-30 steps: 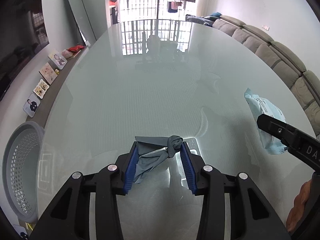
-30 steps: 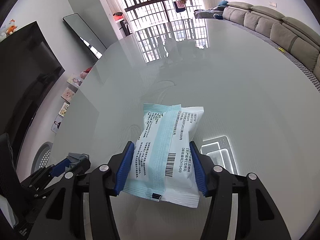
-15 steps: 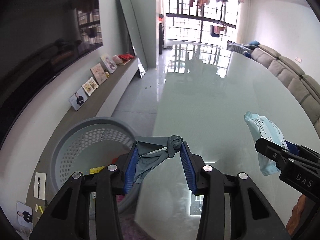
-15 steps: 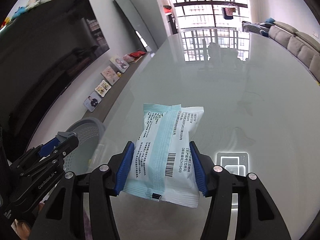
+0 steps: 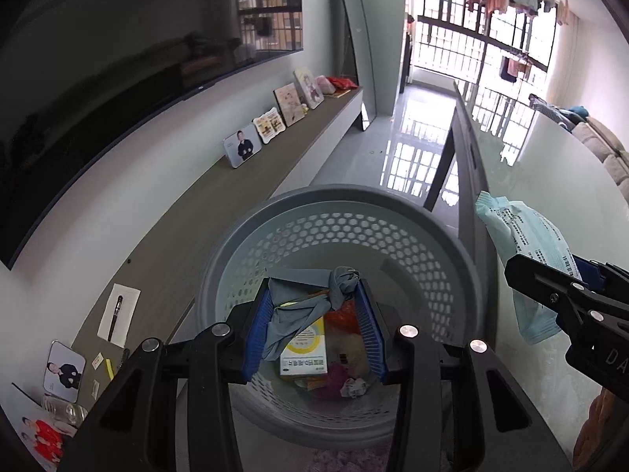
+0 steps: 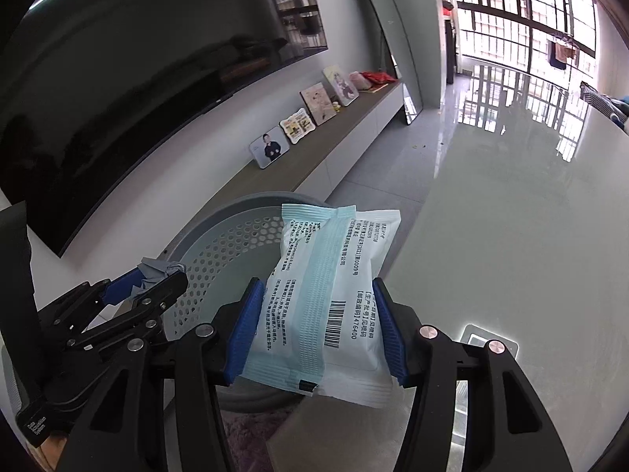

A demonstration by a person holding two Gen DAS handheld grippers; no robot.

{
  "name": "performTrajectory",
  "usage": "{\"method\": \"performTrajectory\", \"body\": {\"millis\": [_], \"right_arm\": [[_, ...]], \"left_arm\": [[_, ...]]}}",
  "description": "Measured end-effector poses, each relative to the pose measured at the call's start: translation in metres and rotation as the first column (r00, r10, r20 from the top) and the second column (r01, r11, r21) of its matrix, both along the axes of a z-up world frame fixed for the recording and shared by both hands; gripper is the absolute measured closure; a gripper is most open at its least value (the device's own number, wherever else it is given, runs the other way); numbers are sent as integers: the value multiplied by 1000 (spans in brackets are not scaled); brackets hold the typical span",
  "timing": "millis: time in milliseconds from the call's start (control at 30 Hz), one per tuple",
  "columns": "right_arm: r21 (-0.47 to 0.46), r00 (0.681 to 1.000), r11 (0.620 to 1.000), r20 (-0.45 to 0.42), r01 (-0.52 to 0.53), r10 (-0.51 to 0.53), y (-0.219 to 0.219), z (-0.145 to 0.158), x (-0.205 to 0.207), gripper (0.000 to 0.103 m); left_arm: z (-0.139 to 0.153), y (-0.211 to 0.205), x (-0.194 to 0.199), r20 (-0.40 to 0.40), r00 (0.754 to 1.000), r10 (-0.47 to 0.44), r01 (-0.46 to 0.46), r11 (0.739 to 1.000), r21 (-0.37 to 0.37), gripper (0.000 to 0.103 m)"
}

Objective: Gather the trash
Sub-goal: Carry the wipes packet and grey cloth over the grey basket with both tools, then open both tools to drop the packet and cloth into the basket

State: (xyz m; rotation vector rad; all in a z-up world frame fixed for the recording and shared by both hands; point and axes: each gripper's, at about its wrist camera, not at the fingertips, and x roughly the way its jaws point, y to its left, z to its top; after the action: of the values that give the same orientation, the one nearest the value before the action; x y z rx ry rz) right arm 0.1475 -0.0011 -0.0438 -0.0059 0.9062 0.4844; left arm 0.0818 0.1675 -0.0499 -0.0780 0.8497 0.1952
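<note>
Left tool (image 5: 314, 326) pinches a crumpled grey rag (image 5: 310, 306) directly above the perforated grey basket (image 5: 393, 236), which contains a yellow-and-white box (image 5: 304, 354). Right tool (image 6: 318, 334) pinches a white-and-teal packet (image 6: 334, 295), barcode and "476400" legible, over the glass surface (image 6: 511, 236) edge beside the basket.

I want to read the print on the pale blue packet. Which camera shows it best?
The right wrist view: the packet fills the middle, printed face and barcode toward the lens, clamped in the right gripper. The left wrist view shows it edge-on, partly hidden.
</note>
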Motion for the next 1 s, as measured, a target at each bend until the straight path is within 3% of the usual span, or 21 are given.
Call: {"method": "performTrajectory", "body": {"millis": [167,333,500,1000], "right_arm": [[-29,998,998,-9,-54,54,28,-17,15,49],[-21,997,997,-26,-77,76,25,-28,15,49],[-11,996,996,-7,-87,87,20,-26,13,40],[-16,998,999,37,-49,49,8,-23,1,38]], "left_arm": [[-18,15,8,-31,999,39,-40,999,-10,61],[-27,20,11,-45,997,57,-58,998,-10,58],[-28,19,9,-47,996,70,-71,997,-14,38],[-24,17,1,-51,993,107,-106,994,21,26]]}}
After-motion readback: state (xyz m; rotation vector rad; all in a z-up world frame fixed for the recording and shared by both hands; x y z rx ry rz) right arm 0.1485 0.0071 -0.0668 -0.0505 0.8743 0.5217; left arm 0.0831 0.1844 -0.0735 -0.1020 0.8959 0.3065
